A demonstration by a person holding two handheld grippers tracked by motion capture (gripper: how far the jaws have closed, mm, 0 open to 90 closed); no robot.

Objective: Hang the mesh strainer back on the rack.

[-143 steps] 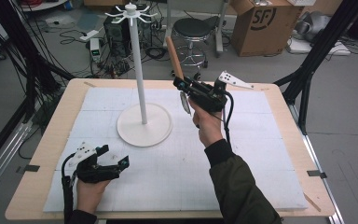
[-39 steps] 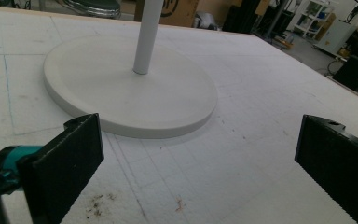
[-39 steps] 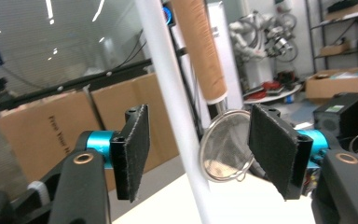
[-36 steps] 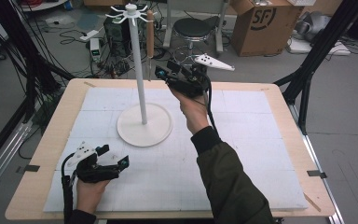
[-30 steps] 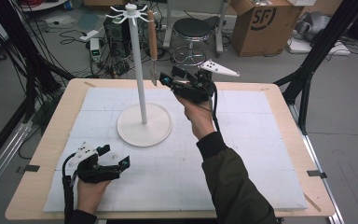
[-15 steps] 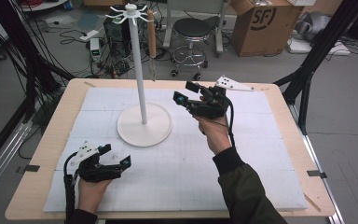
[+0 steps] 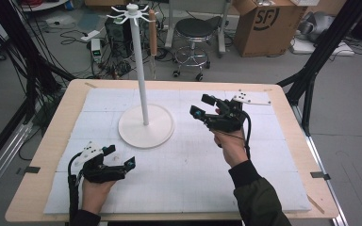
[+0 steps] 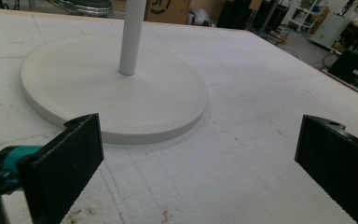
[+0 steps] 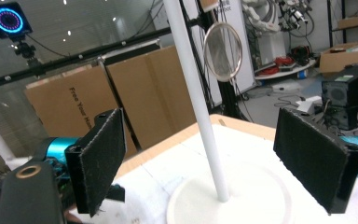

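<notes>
Two tools are showing over the white foam mat (image 7: 179, 188) on the tabletop (image 7: 47, 188), and the change is all on the right. The right tool (image 7: 202, 106) is standing released, nothing between its jaws, which have just been opening; a second ago it was up beside the white stand (image 7: 140, 66), at the hooks of the crown, and now it is hovering lower, to the right of the round base (image 7: 146, 126).

The strainer (image 7: 152, 40), a wooden-handled one with a round mesh bowl (image 9: 223, 52), is hanging from a hook at the top of the stand, on its far right side. Earlier it was in the right tool's grip; now it is hanging free, clear of both tools. In the right gripper view the pole (image 9: 193, 98) is rising between the open pads (image 9: 103, 158), well beyond them, touching neither.

The left tool (image 7: 121, 156) is resting near the left front of the mat, jaws apart and empty, aimed at the base, just as before.

Judged from this, the hanging step is looking finished, and the right hand is simply drawing clear.
</notes>
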